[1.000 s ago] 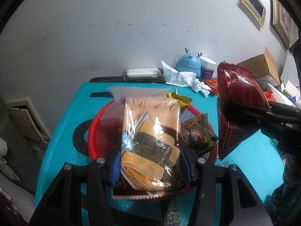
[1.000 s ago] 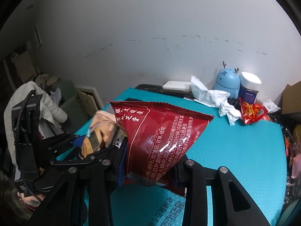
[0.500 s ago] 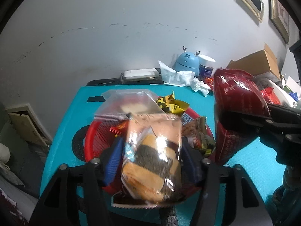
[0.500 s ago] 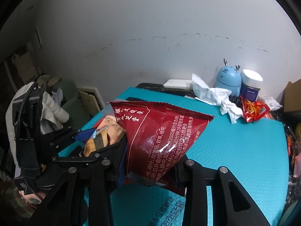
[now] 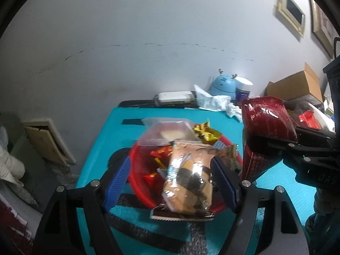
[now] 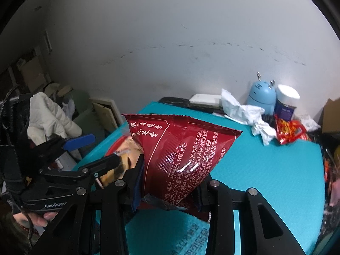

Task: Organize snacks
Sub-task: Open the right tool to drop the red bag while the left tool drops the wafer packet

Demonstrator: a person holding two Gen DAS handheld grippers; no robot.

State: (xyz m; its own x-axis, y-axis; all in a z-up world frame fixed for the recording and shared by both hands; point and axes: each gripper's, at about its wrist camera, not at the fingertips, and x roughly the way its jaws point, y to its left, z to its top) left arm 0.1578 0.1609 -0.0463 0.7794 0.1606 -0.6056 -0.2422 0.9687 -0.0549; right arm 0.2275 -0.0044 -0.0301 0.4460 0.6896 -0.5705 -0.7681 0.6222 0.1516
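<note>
My left gripper [image 5: 170,180] is open above the red basket [image 5: 138,182]. A clear packet of sesame pastries [image 5: 189,180] lies between its blue pads, free of them, on the basket's near rim. The basket also holds a clear zip bag [image 5: 167,131], yellow wrappers [image 5: 204,131] and small red sweets. My right gripper [image 6: 167,191] is shut on a dark red snack bag [image 6: 182,153] and holds it upright just right of the basket; the bag also shows in the left wrist view [image 5: 265,131].
The teal table [image 6: 265,180] carries a blue deer-shaped gadget [image 6: 260,95], a white-lidded jar [image 6: 286,102], crumpled tissue [image 6: 244,110], a red packet [image 6: 291,129] and a white box [image 5: 174,96] along the back wall. Cardboard boxes [image 5: 297,85] stand at the right.
My left gripper has opened and let go of the pastry packet, which now rests on the basket. It has also pulled back a little. The right gripper still holds the red bag.
</note>
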